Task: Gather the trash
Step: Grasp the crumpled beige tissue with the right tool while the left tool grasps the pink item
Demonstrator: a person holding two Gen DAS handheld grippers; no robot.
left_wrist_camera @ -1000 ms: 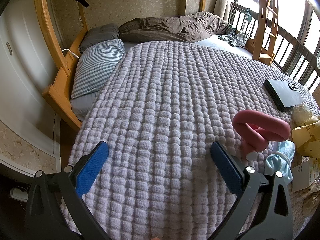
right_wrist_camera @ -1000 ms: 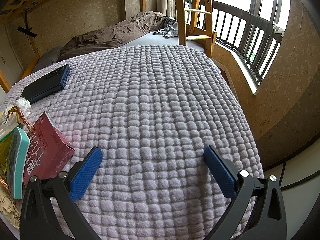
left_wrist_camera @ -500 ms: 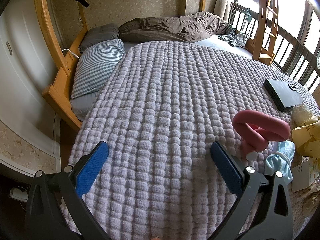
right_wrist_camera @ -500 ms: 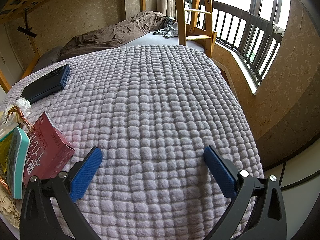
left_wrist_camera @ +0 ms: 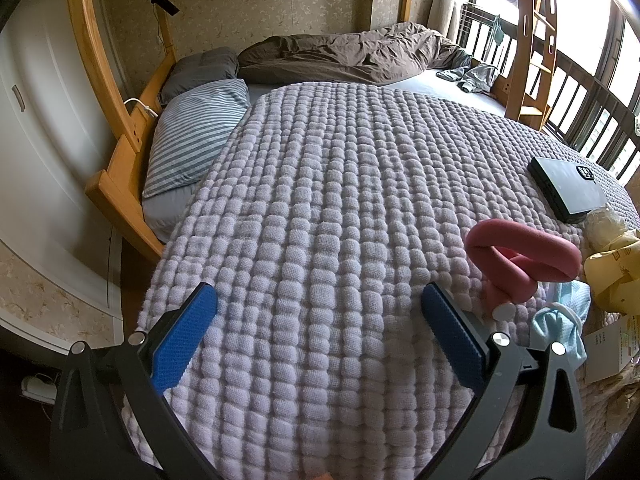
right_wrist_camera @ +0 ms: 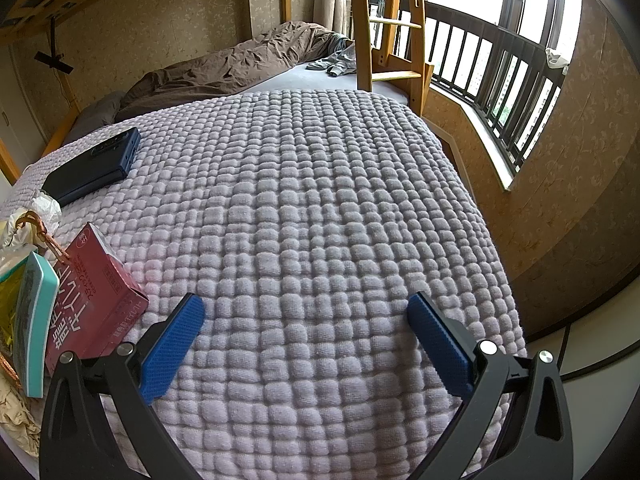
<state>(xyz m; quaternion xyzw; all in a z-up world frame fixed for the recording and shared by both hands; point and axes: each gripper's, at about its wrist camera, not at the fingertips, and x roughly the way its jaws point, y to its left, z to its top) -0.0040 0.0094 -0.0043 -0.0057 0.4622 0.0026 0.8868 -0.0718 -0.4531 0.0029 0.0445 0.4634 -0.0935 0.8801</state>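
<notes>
- While both my left gripper [left_wrist_camera: 318,330] and right gripper [right_wrist_camera: 304,338] hang spread wide and empty over the blanket [left_wrist_camera: 340,208], the trash lies between them.
- I judge the crumpled paper [right_wrist_camera: 16,420] light and soft; pinch a raised fold.
- No bin shows; the red box [right_wrist_camera: 90,304] looks stiff, contents hidden.

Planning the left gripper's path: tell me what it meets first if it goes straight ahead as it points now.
Most likely just the lavender knitted blanket: the open left gripper points across bare blanket. The pink foam loop lies off to the right. Depth is uncertain.
</notes>
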